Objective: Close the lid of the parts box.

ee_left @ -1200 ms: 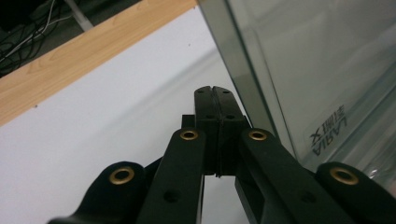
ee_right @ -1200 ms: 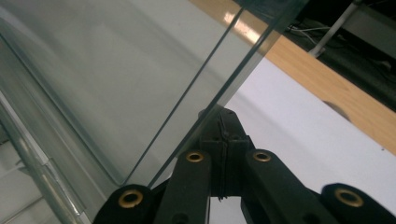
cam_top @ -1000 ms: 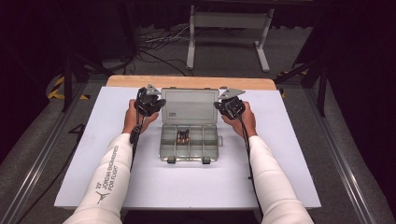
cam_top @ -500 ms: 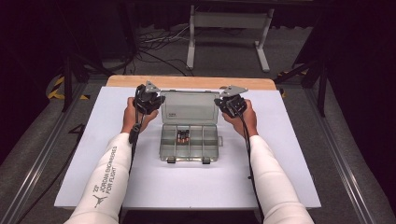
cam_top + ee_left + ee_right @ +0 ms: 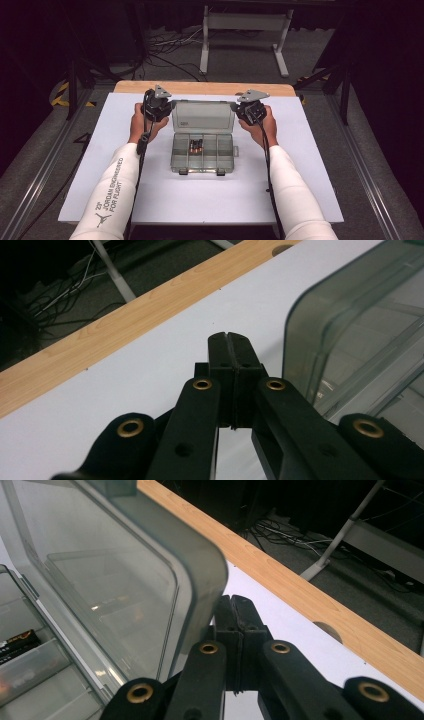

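Flanking the raised lid of the clear organizer box at the high view's centre, the left gripper and right gripper sit beside its corners. Left gripper view: jaws pressed together, empty, lid at right. Right gripper view: jaws closed, empty, lid at upper left.

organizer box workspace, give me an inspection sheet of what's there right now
surface: white table top with a wooden strip along the far edge
job's things: clear organizer box, lid raised; batteries in a middle compartment
clutter: nothing seen
grippers: left gripper shut, empty, beside the lid's left edge; right gripper shut, empty, at the lid's right edge
cables: a gripper cable along each forearm; loose cables on the floor beyond
surroundings: dark room, metal stand behind the table
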Available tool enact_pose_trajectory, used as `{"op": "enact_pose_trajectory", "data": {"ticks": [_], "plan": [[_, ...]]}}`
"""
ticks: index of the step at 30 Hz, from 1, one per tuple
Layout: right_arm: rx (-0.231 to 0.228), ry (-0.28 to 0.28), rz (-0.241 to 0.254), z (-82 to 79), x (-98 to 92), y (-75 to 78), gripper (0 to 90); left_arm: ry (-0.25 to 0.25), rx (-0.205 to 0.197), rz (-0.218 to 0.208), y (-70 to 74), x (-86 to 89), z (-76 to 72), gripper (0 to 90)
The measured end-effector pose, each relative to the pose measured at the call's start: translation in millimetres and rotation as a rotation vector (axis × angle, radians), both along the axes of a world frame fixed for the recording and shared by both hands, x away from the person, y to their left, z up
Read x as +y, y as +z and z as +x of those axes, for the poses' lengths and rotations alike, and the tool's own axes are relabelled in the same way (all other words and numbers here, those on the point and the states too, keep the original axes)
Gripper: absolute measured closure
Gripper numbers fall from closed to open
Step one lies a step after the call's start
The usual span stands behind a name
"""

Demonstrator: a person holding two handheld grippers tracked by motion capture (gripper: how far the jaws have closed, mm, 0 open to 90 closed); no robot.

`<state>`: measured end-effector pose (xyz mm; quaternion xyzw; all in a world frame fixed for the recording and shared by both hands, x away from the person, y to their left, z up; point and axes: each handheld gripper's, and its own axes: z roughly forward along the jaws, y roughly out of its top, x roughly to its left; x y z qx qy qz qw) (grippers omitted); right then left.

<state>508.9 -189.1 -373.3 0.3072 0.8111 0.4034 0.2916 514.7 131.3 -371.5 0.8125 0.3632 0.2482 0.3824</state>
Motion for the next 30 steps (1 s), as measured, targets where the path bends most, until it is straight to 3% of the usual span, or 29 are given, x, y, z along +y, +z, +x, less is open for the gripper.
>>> {"op": "enact_pose_trajectory", "data": {"ticks": [14,19,30], "plan": [[-0.001,0.017,0.019,-11.1,-1.6,6.2,90.0,-0.003,-0.004,0.027,8.4,-0.6,-15.2,89.8],[0.022,0.016,0.024,-14.0,-1.8,7.7,90.0,-0.016,-0.005,0.041,9.5,0.7,-22.6,89.8],[0.036,0.02,0.028,-20.6,-3.2,11.7,90.0,-0.037,-0.018,0.022,15.2,10.5,-38.1,89.8]]}}
